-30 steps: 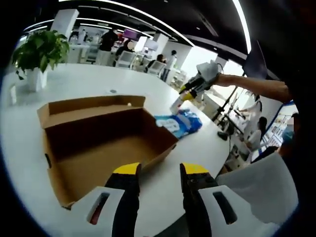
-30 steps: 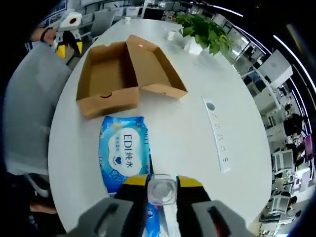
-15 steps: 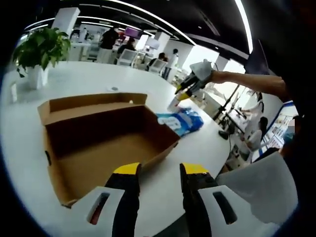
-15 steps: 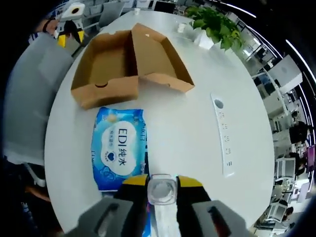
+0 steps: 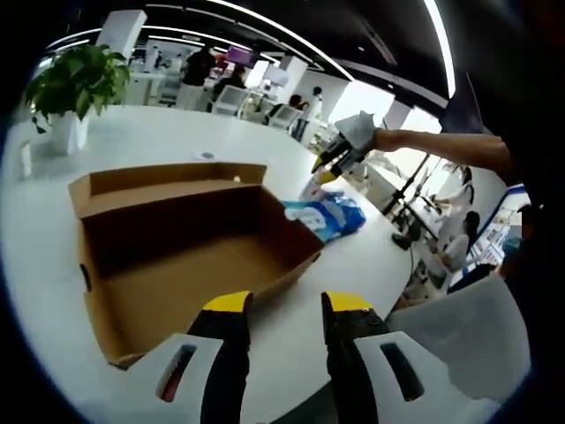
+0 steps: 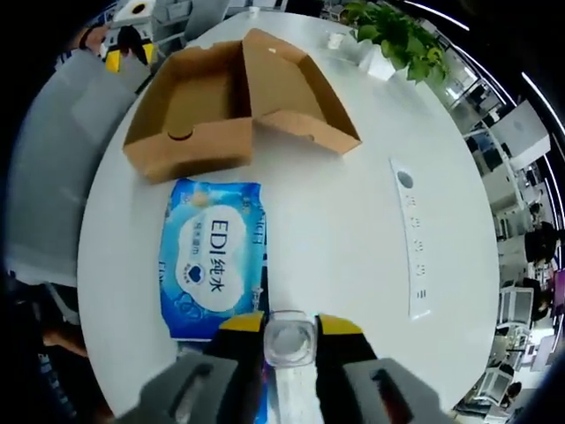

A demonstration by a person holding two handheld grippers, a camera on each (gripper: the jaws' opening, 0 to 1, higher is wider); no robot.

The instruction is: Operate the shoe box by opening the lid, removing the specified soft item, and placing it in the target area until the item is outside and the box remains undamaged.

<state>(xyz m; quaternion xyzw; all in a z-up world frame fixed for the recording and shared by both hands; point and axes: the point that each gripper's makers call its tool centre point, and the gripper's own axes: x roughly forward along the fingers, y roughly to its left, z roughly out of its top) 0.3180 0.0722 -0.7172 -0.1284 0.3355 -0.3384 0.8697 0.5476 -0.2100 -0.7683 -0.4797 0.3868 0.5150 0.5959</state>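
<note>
- While the shoe box [image 5: 190, 256] sat open on the white table [image 6: 335, 221], its lid [image 6: 296, 93] lay folded back flat beside the tray, and the inside showed bare brown cardboard.
- In the left gripper view, the left gripper [image 5: 287, 309] hung above the box's near corner with its yellow-tipped jaws spread apart and nothing between them.
- In the right gripper view, the right gripper [image 6: 290, 329] was clamped on a small clear bottle [image 6: 290, 340], seen from its square end between the jaws.
- Below that gripper, the blue wipes pack [image 6: 212, 261] lay flat on the table, outside the box and just beside its short wall; whether the two touched could not be told.
- From the left gripper view, the wipes pack [image 5: 325, 215] showed past the box's far corner, with the right gripper [image 5: 334, 163] raised above it.
- A white power strip [image 6: 413, 238] lay well apart from the pack on the table.
- A potted plant [image 5: 69, 84] stood at the table's far end, beyond the lid.
</note>
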